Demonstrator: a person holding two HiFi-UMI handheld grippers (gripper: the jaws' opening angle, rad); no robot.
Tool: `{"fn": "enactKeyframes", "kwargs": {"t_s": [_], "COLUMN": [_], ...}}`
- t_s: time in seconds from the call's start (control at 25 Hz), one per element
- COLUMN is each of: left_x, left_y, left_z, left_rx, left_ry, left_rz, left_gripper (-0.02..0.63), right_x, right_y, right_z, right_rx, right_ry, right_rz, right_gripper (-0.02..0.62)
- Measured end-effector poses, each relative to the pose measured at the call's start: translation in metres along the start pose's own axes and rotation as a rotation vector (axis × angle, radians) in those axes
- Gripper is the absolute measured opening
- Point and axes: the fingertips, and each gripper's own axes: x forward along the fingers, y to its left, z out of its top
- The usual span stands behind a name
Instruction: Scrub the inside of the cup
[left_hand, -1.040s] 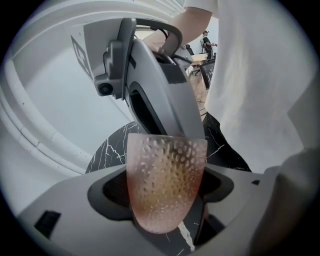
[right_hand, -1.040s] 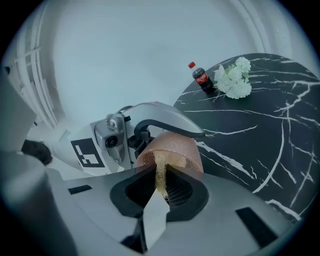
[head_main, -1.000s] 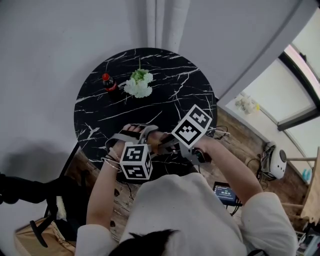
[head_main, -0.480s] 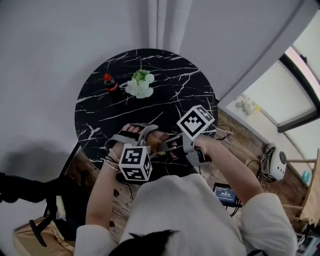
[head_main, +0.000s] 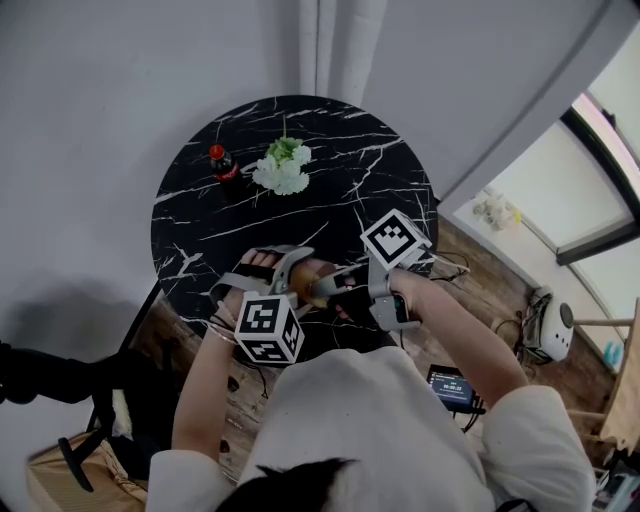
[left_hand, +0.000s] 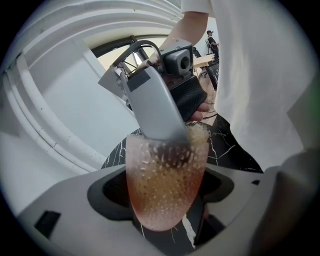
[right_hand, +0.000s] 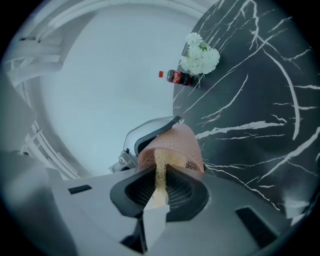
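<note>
Pinkish, dimpled and see-through, the cup (left_hand: 165, 185) is held off the black marbled surface (head_main: 200, 230), over its near edge, with the left hand-held gripper (left_hand: 162, 192) clenched on its walls from both sides. Its mouth faces the right hand-held gripper (right_hand: 160, 187), which is clamped on a thin yellow sponge (right_hand: 160, 172) whose far end reaches in at the rim. By my reading the scrubbing is under way rather than finished: sponge and cup are engaged, but how deep the sponge goes, or how much of the inner wall is covered, cannot be told. Working round the inside, withdrawing and setting the cup down appear left. A cola bottle (head_main: 222, 165) and white flowers (head_main: 282, 170) stand well apart.
</note>
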Motion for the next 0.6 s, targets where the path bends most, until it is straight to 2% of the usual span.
{"fn": "enactKeyframes", "kwargs": {"t_s": [0.16, 0.4, 0.6], "left_x": [-0.0037, -0.0055, -0.0080], "left_y": [0.0044, 0.0044, 0.0090], "left_z": [-0.0010, -0.0074, -0.0092], "left_rx": [-0.029, -0.043, -0.044], "left_ry": [-0.009, -0.001, 0.001], "left_rz": [0.043, 0.079, 0.120], "left_gripper": [0.376, 0.376, 0.376], "right_x": [0.0005, 0.0071, 0.0076], "right_y": [0.0047, 0.0039, 0.0065], "right_z": [0.0036, 0.0057, 0.0105], "right_rx": [0.080, 0.122, 0.201], "right_ry": [-0.044, -0.057, -0.107], "right_rz": [0.072, 0.062, 0.122], "right_gripper": [0.057, 0.057, 0.057]}}
